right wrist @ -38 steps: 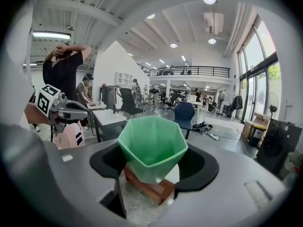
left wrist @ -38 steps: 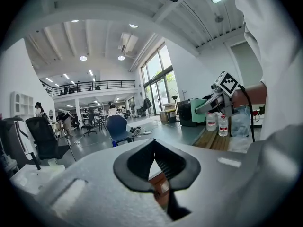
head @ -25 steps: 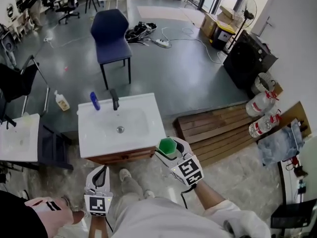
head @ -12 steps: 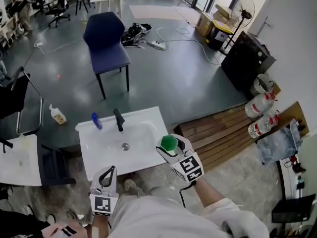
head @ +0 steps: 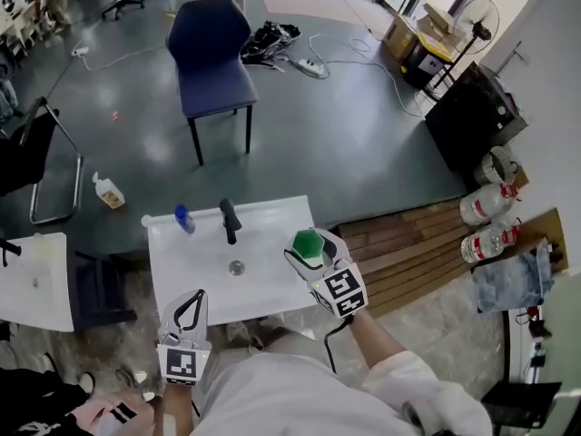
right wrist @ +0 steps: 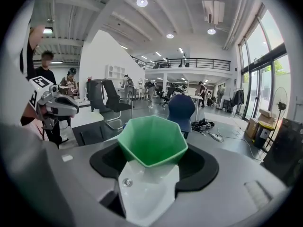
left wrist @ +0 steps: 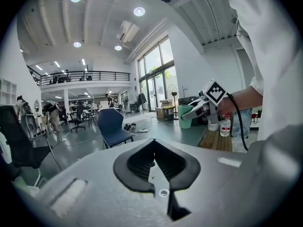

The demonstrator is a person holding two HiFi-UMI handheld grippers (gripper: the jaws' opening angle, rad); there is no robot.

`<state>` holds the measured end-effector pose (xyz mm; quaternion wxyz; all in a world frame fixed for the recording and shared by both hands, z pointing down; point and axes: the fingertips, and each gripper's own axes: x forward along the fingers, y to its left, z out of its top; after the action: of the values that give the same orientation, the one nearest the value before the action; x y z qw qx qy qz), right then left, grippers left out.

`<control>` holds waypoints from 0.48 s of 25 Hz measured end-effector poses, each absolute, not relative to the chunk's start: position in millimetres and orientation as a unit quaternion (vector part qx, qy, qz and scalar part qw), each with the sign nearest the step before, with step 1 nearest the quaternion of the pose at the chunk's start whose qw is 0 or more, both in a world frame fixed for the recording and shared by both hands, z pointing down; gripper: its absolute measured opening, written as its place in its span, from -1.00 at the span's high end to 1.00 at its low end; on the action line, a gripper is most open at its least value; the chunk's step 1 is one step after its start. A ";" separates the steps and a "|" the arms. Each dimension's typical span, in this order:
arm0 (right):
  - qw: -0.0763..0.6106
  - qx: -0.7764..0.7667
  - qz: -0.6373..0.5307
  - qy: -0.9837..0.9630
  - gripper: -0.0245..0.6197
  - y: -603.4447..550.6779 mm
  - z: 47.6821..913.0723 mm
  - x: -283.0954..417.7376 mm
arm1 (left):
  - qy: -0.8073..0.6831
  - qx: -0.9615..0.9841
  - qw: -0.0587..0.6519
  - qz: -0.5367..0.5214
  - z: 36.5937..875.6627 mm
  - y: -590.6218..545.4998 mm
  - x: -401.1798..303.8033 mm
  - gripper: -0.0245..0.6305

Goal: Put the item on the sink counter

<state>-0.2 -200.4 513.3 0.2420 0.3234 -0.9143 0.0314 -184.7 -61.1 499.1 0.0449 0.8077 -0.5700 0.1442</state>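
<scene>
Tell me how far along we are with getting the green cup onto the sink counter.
Done: the green cup is picked up, clamped in the right tongs. In hand: it is held in the air by the sink counter's right edge. Left: lower it onto the white top and release. The left tongs are shut and empty.

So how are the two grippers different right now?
The left gripper has fingers shut on nothing; the right gripper has fingers clamping a green hexagonal plastic cup. The left gripper sits nearer the person; the right gripper reaches further forward. Both carry black-and-white marker cubes.
</scene>
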 end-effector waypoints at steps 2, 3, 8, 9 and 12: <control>0.249 0.311 0.032 -0.917 -0.02 -213.8 523.1 -7.8 | -0.576 0.804 0.055 0.138 501.0 -74.0 -184.3 0.91; 0.251 0.306 0.033 -0.918 -0.02 -219.6 526.9 -11.3 | -0.578 0.802 0.062 0.134 501.5 -80.7 -182.9 0.91; 0.251 0.285 0.027 -0.925 -0.02 -255.7 552.8 -25.0 | -0.587 0.796 0.078 0.125 522.7 -120.4 -178.2 0.91; 0.252 0.281 0.024 -0.926 -0.02 -263.0 559.1 -26.7 | -0.587 0.796 0.082 0.125 524.6 -129.7 -175.3 0.91; 0.253 0.270 0.018 -0.929 -0.02 -281.9 576.7 -29.5 | -0.585 0.797 0.087 0.123 532.1 -154.5 -167.5 0.91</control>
<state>-29.5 -281.9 576.7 0.2530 0.2703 -0.9287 0.0180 -167.5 -154.5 532.1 0.0871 0.7965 -0.5855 0.1233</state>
